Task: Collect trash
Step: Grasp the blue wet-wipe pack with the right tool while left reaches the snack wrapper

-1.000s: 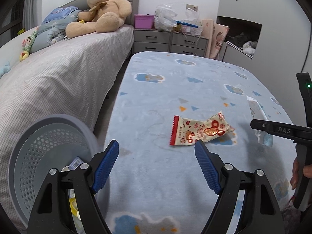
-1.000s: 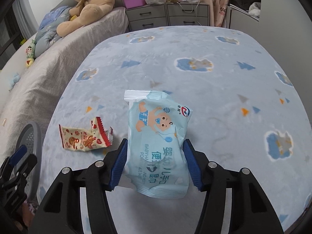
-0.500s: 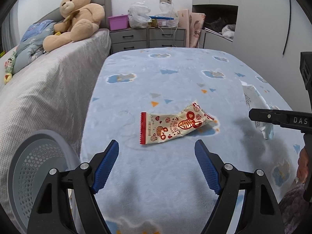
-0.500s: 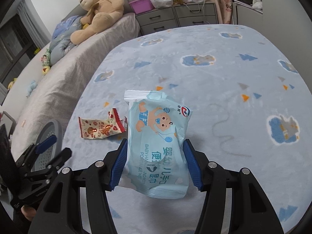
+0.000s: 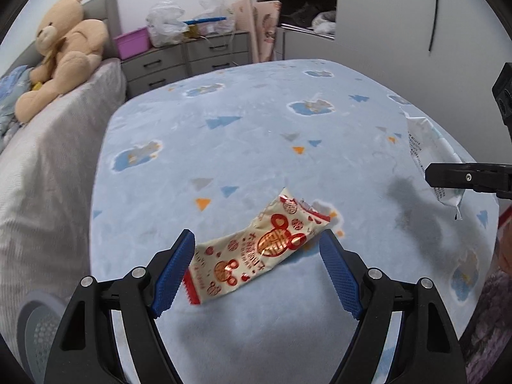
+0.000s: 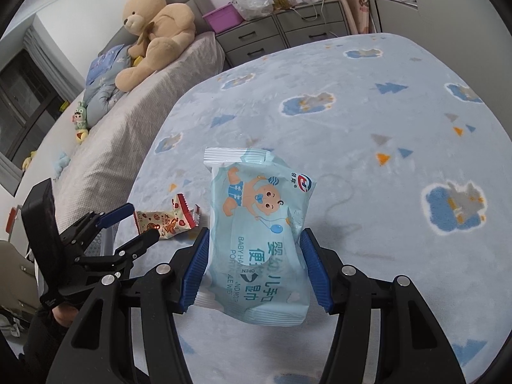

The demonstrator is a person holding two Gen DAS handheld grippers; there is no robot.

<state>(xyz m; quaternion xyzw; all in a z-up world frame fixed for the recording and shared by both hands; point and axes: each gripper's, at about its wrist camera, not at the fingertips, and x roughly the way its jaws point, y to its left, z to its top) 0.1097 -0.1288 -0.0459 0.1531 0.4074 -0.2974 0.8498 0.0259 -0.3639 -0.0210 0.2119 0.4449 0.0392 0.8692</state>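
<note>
A cream and red snack wrapper (image 5: 256,249) lies on the light blue patterned blanket (image 5: 256,134). My left gripper (image 5: 257,272) is open, its blue pads on either side of the wrapper's near part, apart from it. The left gripper (image 6: 128,224) and the wrapper (image 6: 166,220) also show in the right wrist view. My right gripper (image 6: 254,265) is shut on a light blue baby wipes pack (image 6: 259,224), held above the blanket. The pack (image 5: 428,156) shows at the right of the left wrist view.
A grey perforated bin (image 5: 38,332) stands at the lower left beside the grey bed (image 5: 41,166). A teddy bear (image 5: 60,51) sits on the bed. Grey drawers (image 5: 192,54) with bags stand at the back. A white wall (image 5: 400,25) is on the right.
My left gripper has moved forward and right, so the snack wrapper now lies between its open pads and the bin has slid to the frame's corner. The right gripper keeps holding the wipes pack.
</note>
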